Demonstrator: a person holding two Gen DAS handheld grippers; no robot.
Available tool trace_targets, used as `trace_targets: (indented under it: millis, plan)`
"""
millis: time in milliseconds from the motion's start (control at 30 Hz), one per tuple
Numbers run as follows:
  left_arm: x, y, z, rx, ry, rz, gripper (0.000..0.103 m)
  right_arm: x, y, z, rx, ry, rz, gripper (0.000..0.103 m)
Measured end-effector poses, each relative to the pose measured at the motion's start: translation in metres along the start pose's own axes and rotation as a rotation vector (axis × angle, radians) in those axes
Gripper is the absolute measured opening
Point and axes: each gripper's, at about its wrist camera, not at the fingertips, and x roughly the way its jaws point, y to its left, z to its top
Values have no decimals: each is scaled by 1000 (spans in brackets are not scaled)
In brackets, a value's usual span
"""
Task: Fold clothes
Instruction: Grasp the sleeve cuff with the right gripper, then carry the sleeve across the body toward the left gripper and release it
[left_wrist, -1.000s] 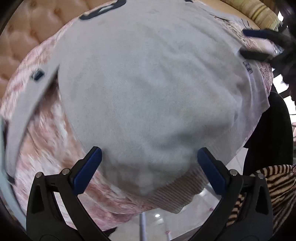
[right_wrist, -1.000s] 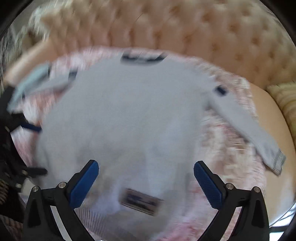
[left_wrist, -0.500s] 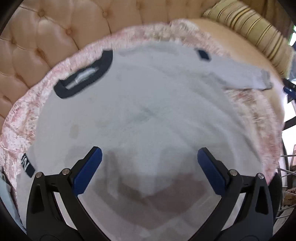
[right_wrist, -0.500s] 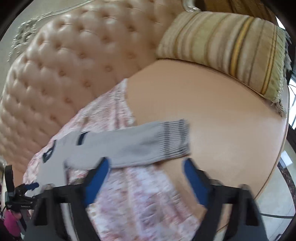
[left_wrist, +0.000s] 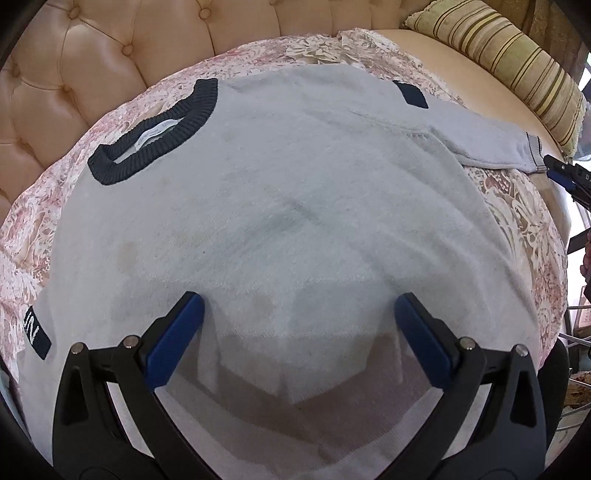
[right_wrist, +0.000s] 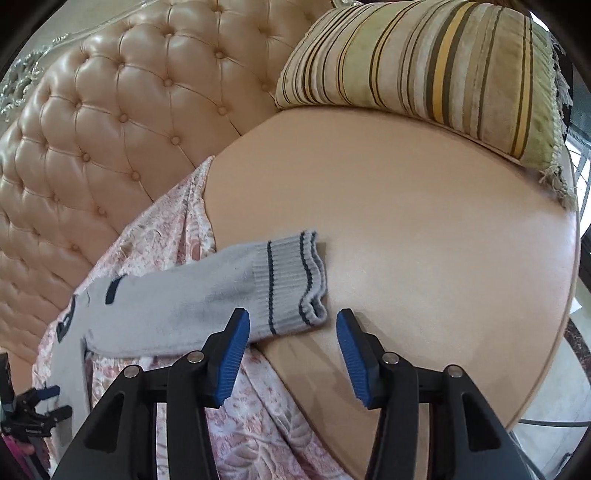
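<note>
Grey knit sweater (left_wrist: 280, 206) lies flat on the floral cover (right_wrist: 159, 236), its cuff (right_wrist: 291, 280) spilling onto the bare seat.
Right gripper (right_wrist: 291, 343), jaws just closing, straddles the cuff's near corner without pinching; left gripper (left_wrist: 299, 328) hangs spread above the sweater's body. Closing now may catch only the ribbed edge, which could slip free.
</note>
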Motion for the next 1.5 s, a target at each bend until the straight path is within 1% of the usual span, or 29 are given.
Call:
trace_targets:
  millis: [67, 133, 167, 200, 267, 300, 400, 500, 633, 700, 800, 867, 900, 967, 1000, 1033, 1100, 1133, 1167, 1200, 1233, 1267, 1300, 1333, 1400, 1467, 1500]
  plan:
    - [-2, -2, -3, -3, -2, 3, 103, 3, -1, 3, 10, -8, 7, 42]
    - [-4, -2, -5, -4, 3, 3, 103, 5, -2, 5, 10, -8, -16, 29]
    - [-4, -2, -5, -4, 6, 3, 103, 6, -3, 6, 8, -6, -29, 26]
    - [-4, -2, -4, -5, 8, 3, 103, 8, -3, 6, 6, -5, -42, 17]
    - [-5, -2, -5, -7, 8, 5, 103, 7, -7, 6, -1, -3, -32, 14]
    - [-5, -2, -6, -9, 7, 6, 103, 7, -9, 6, -2, -3, -27, 11]
    - [-5, -2, -6, -14, 6, 11, 103, 5, -19, 8, 31, 1, 17, 8]
    - [-5, -2, -6, -16, 13, 13, 103, -4, -28, 9, 112, -10, 89, 8]
    - [-5, -2, -5, -16, 31, 15, 103, -22, -17, 13, 149, -70, 162, 7]
    - [-5, -1, -4, -19, 34, 16, 103, -30, -3, 17, 143, -89, 202, 7]
    - [-5, -2, -4, -27, 27, 17, 103, -37, 44, 21, 61, -98, 270, 7]
    - [-6, -1, -5, -28, 23, 13, 103, -41, 84, 21, 6, -101, 332, 7]
    - [-7, 0, -5, -28, 19, 7, 103, -42, 112, 20, -38, -99, 364, 7]
    - [-13, 4, -7, -37, 1, -22, 103, -41, 149, 16, -91, -89, 407, 7]
    - [-17, 8, -9, -51, -14, -47, 103, -40, 170, 12, -121, -80, 426, 7]
    - [-22, 15, -12, -87, -32, -88, 103, -37, 192, 6, -154, -65, 446, 7]
    - [-32, 34, -19, -189, -65, -189, 103, -31, 226, -8, -191, -32, 487, 7]
    - [-36, 44, -22, -241, -79, -241, 103, -27, 244, -16, -211, -12, 509, 7]
    - [-41, 58, -26, -317, -102, -304, 103, -22, 256, -23, -224, 5, 521, 7]
    - [-46, 73, -32, -397, -125, -350, 103, -18, 268, -30, -237, 23, 532, 7]
    - [-50, 85, -37, -456, -142, -355, 103, -13, 280, -37, -250, 41, 543, 7]
    - [-54, 95, -42, -505, -158, -343, 103, -9, 292, -44, -263, 59, 554, 7]
    - [-57, 102, -45, -529, -166, -317, 103, -2, 302, -54, -280, 87, 560, 7]
    - [-60, 106, -47, -533, -167, -280, 103, 5, 312, -64, -296, 116, 566, 7]
    - [-63, 113, -51, -535, -161, -215, 103, 18, 327, -84, -365, 156, 542, 7]
    - [-59, 112, -52, -517, -131, -194, 103, 32, 333, -99, -405, 193, 507, 7]
    - [-57, 111, -54, -511, -117, -190, 103, 38, 334, -106, -422, 210, 488, 11]
